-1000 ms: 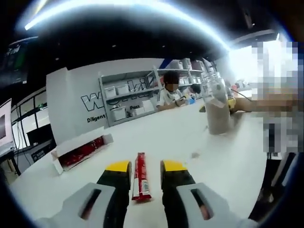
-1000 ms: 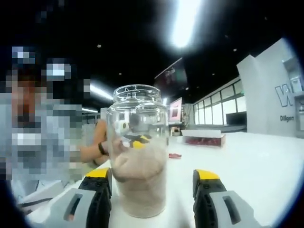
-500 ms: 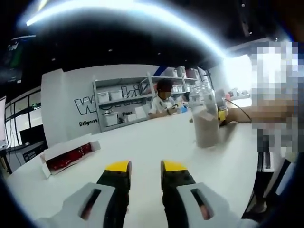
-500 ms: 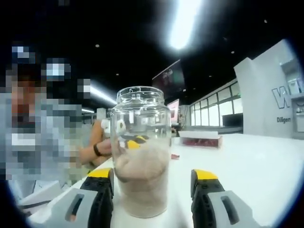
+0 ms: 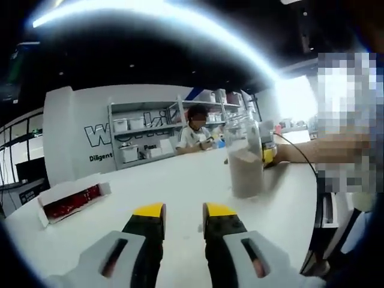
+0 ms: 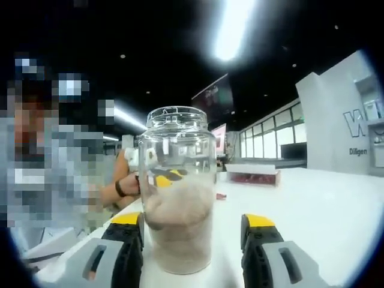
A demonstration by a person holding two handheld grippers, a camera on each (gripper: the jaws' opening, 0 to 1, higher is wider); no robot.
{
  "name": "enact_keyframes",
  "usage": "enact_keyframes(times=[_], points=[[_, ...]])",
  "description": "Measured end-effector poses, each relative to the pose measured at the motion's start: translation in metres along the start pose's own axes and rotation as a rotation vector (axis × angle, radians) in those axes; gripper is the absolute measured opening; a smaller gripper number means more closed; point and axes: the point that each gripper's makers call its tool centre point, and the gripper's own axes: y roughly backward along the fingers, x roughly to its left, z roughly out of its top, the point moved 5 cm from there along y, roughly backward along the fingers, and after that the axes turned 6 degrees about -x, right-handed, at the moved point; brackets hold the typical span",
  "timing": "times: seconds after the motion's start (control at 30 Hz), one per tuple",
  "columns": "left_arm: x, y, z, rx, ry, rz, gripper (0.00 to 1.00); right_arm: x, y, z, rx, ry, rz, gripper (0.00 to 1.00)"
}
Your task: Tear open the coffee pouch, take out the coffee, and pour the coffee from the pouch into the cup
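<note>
Coffee powder, pale brown, sits in one clear glass jar (image 6: 177,198) that stands upright on the white surface (image 6: 324,204), filling roughly its lower third; the jar has no lid on. In the right gripper view the jar stands just ahead of the right tongs (image 6: 192,223), lined up with the gap between the two yellow-tipped jaws, which are set wide apart and grip nothing. Whether the jaws reach either side of the glass or stop short of it cannot be told. Through and beside the jar a hand (image 6: 127,180) shows, and yellow-and-black jaw tips appear through the glass.

In the left gripper view the same jar (image 5: 244,161) stands farther off, to the right of centre, with a yellow-tipped gripper just behind it and a thin dark cable (image 5: 298,157) running from there toward the person at the right edge. The left tongs (image 5: 183,215) have their jaws narrowly parted, with only bare white surface (image 5: 150,186) between them.

One open white box (image 5: 67,201) holding red sachets lies on the surface to the left in the left gripper view; in the right gripper view the same box (image 6: 254,173) lies well beyond the jar, and one small red sachet (image 6: 221,195) lies flat between box and jar.

The left gripper view also takes in a white shelf unit (image 5: 144,141) with boxes against a lettered wall, and one seated person (image 5: 193,133) in front of it. The right gripper view instead takes in a row of windows (image 6: 273,146) and one dark hanging screen (image 6: 215,99).
</note>
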Motion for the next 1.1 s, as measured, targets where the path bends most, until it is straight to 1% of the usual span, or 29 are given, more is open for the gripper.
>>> enact_keyframes(times=[0.17, 0.4, 0.57, 0.73, 1.1], points=[[-0.006, -0.003, 0.001, -0.001, -0.001, -0.015, 0.27, 0.003, -0.001, 0.000, 0.002, 0.002, 0.001, 0.65], [-0.014, -0.009, 0.003, -0.007, 0.004, -0.034, 0.27, 0.000, 0.000, 0.000, 0.004, 0.001, 0.003, 0.64], [-0.025, -0.013, 0.003, -0.002, 0.003, -0.048, 0.27, 0.000, 0.000, -0.001, 0.012, 0.004, 0.004, 0.64], [-0.030, -0.018, 0.002, 0.005, 0.000, -0.063, 0.27, 0.000, -0.001, -0.003, 0.027, 0.009, 0.005, 0.63], [-0.040, -0.035, 0.004, 0.001, 0.002, -0.098, 0.27, 0.001, 0.000, -0.005, 0.042, 0.018, 0.007, 0.62]])
